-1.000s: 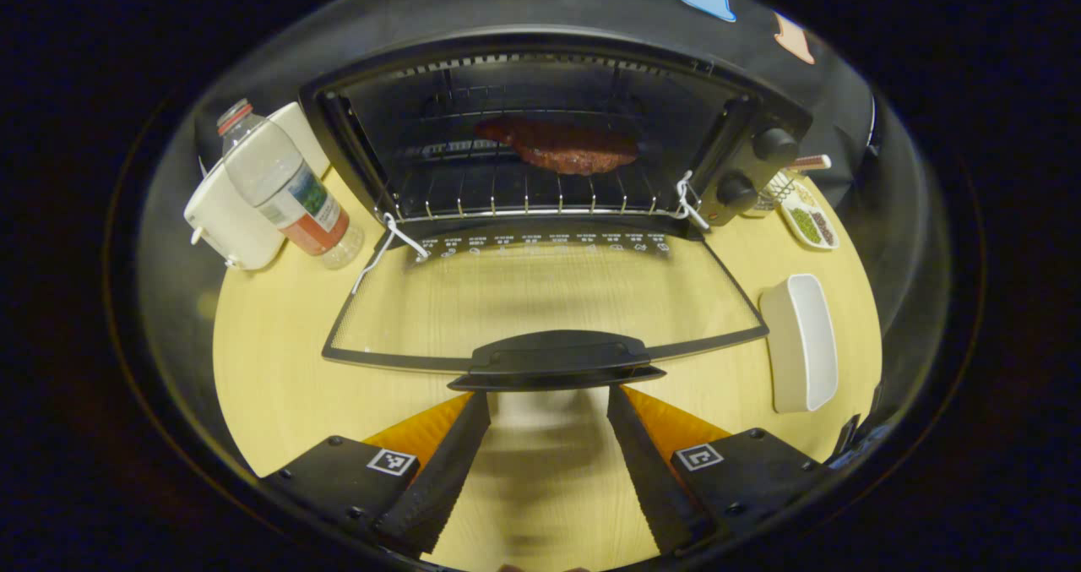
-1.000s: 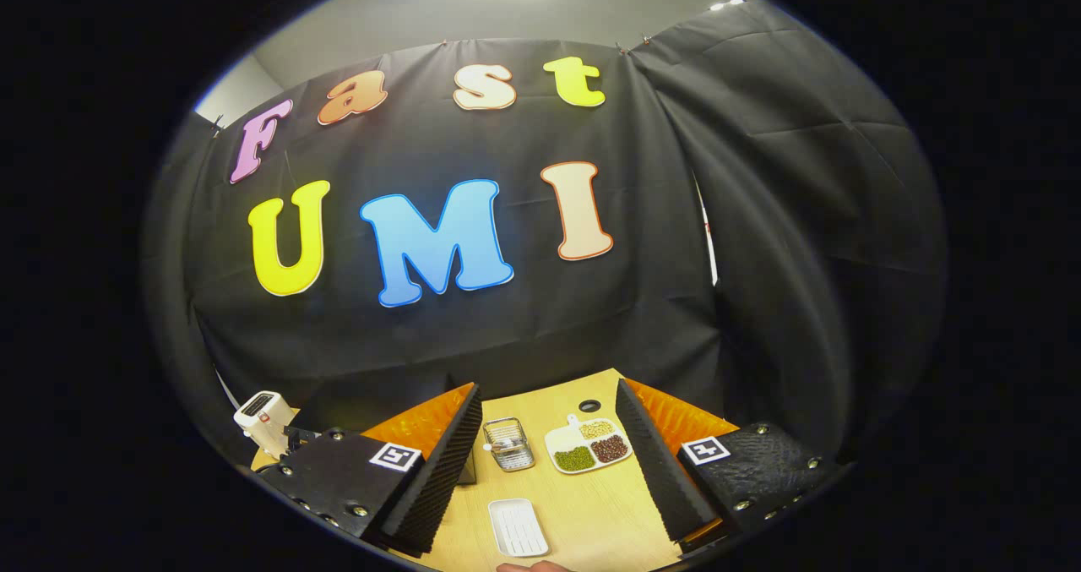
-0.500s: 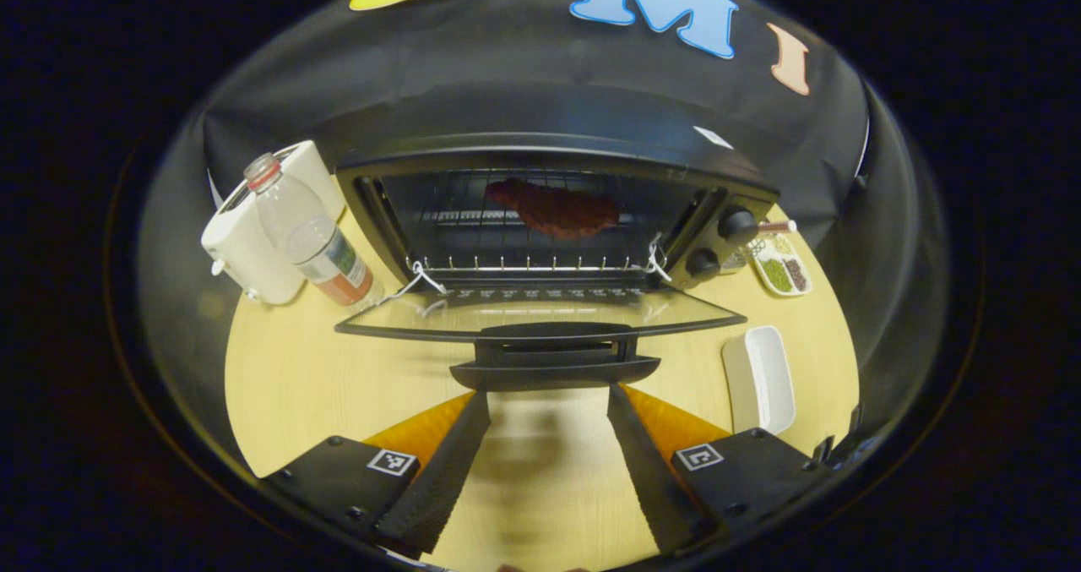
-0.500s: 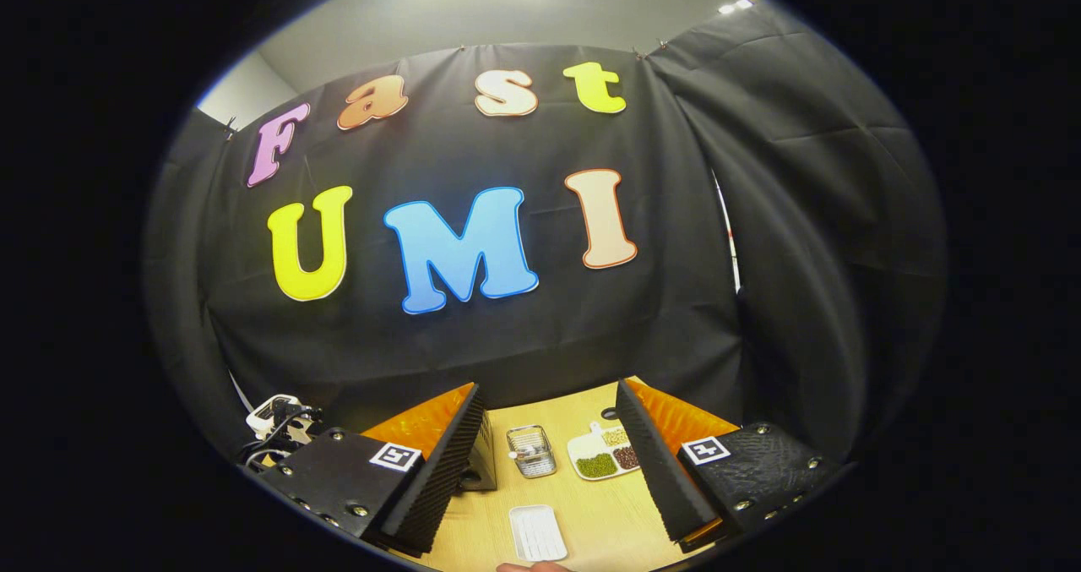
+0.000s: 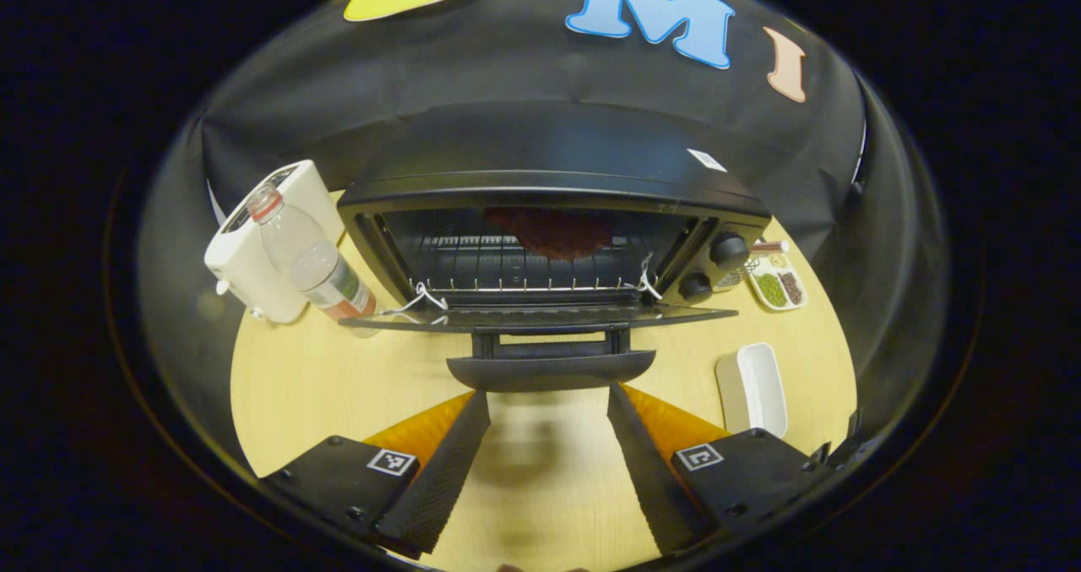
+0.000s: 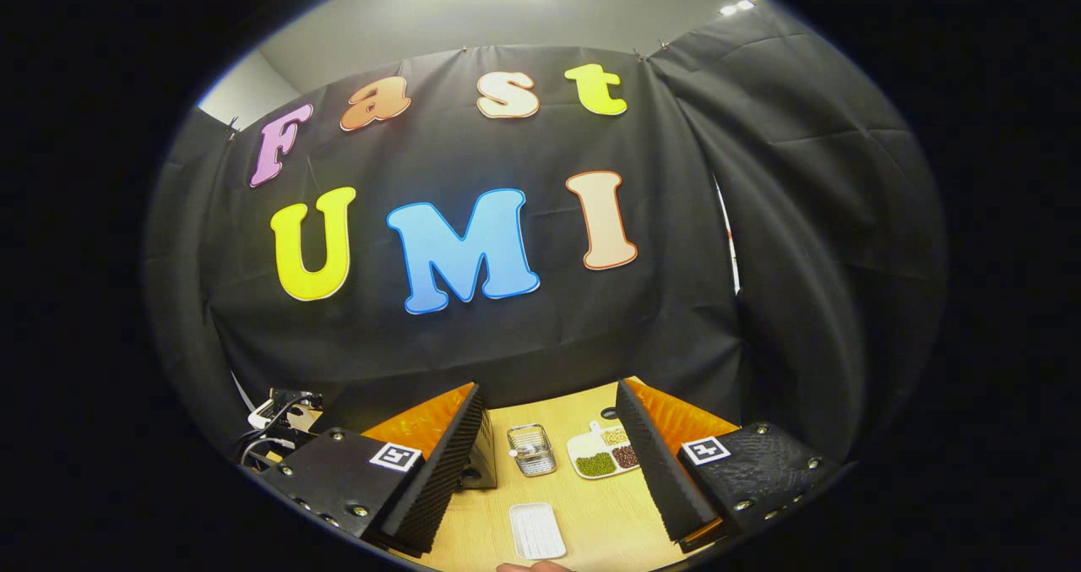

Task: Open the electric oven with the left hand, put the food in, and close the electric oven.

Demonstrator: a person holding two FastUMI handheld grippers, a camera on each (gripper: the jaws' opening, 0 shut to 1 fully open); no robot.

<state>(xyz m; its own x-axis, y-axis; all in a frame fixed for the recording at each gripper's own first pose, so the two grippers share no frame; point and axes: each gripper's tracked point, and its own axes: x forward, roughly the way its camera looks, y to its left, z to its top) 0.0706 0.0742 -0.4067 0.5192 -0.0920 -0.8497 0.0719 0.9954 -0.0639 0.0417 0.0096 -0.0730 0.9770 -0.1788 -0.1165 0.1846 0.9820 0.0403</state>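
Note:
The black electric oven (image 5: 549, 187) stands at the back of the table with its glass door (image 5: 540, 318) folded down flat, seen edge-on. A dark red slab of food (image 5: 549, 230) lies on the wire rack inside. The door's handle (image 5: 549, 371) faces me. My left gripper (image 5: 547, 403) is open just in front of that handle, its fingertips close below it and nothing between them. In the right gripper view my right gripper (image 6: 549, 394) is open and empty, held high and facing the booth wall, with a corner of the oven (image 6: 483, 466) behind its left finger.
A water bottle (image 5: 308, 259) and a white appliance (image 5: 245, 259) stand left of the oven. Right of it are a white rectangular tray (image 5: 752, 386) and a divided dish of beans (image 5: 777, 286). A small metal basket (image 6: 532, 449) sits by the dish on the wooden table (image 5: 321, 386).
My left gripper has dropped to door level and pulled back a little, so the door now appears edge-on instead of from above. The right gripper has barely shifted.

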